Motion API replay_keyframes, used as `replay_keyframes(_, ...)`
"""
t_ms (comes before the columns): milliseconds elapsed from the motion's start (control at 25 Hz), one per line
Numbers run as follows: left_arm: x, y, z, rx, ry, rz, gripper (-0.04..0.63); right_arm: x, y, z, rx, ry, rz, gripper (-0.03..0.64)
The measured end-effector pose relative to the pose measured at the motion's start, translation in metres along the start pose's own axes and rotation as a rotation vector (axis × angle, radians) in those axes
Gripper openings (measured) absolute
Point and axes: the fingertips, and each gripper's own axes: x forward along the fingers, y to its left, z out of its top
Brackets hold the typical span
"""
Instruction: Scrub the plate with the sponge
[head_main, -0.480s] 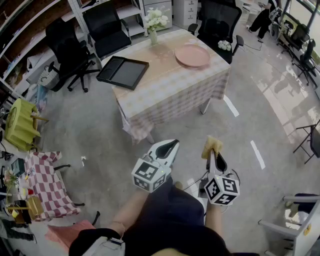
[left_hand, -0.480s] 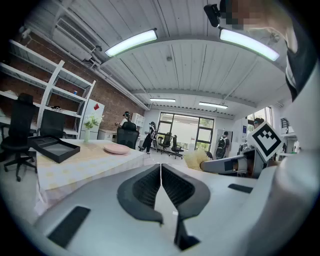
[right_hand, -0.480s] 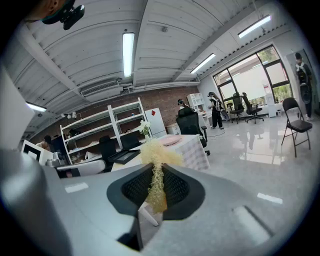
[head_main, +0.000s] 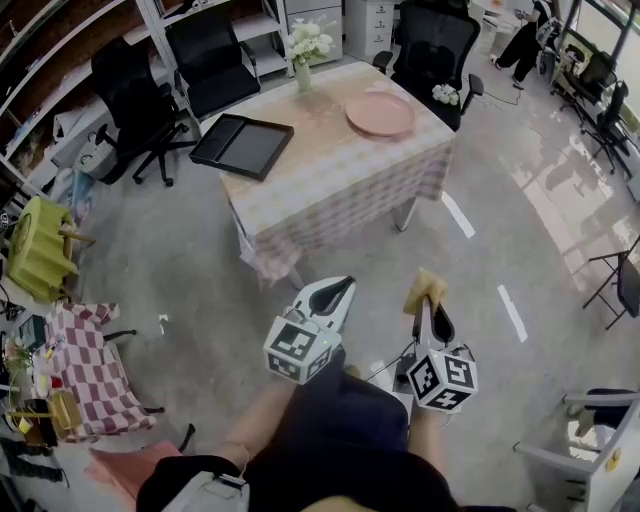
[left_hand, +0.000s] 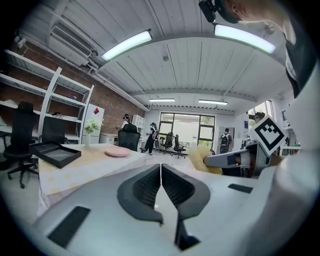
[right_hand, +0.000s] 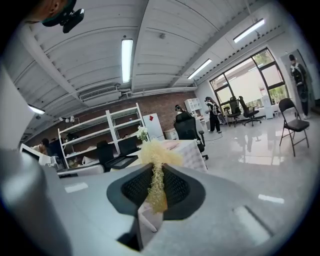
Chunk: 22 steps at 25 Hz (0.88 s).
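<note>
A pink plate (head_main: 380, 113) lies on the far right part of a table (head_main: 330, 185) with a checked cloth, well ahead of both grippers. My right gripper (head_main: 427, 300) is shut on a yellow sponge (head_main: 426, 288), which sticks out past the jaw tips; the sponge (right_hand: 156, 159) fills the closed jaws in the right gripper view. My left gripper (head_main: 338, 292) is shut with nothing in it, held beside the right one over the floor. In the left gripper view the plate (left_hand: 118, 152) shows small on the table, and the sponge (left_hand: 200, 155) to the right.
A black tray (head_main: 243, 145) lies on the table's left part and a vase of white flowers (head_main: 305, 50) stands at its far edge. Black office chairs (head_main: 211, 60) ring the table. A small checked table (head_main: 90, 365) and a green chair (head_main: 38, 245) stand to the left.
The table and plate have shifted slightly up and left in the head view; both grippers hold about the same place and stay shut.
</note>
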Motion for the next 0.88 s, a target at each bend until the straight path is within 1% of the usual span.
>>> replay_keyframes(240, 0.025, 0.008, 0.003, 0.003, 0.002, -0.011, 0.015, 0.015, -0.015, -0.001, 0.022, 0.017, -0.018, 0.049)
replay_keyframes(440, 0.054, 0.018, 0.010, 0.005, 0.004, -0.032, 0.015, 0.037, -0.028, 0.009, 0.019, 0.023, -0.032, 0.049)
replay_keyframes(680, 0.092, 0.036, 0.024, -0.002, 0.002, -0.042, 0.015, 0.075, -0.034, 0.029, 0.016, 0.019, -0.015, 0.049)
replay_keyframes(880, 0.120, 0.060, 0.034, -0.010, 0.004, -0.031, 0.015, 0.112, -0.036, 0.043, 0.014, 0.028, 0.003, 0.049)
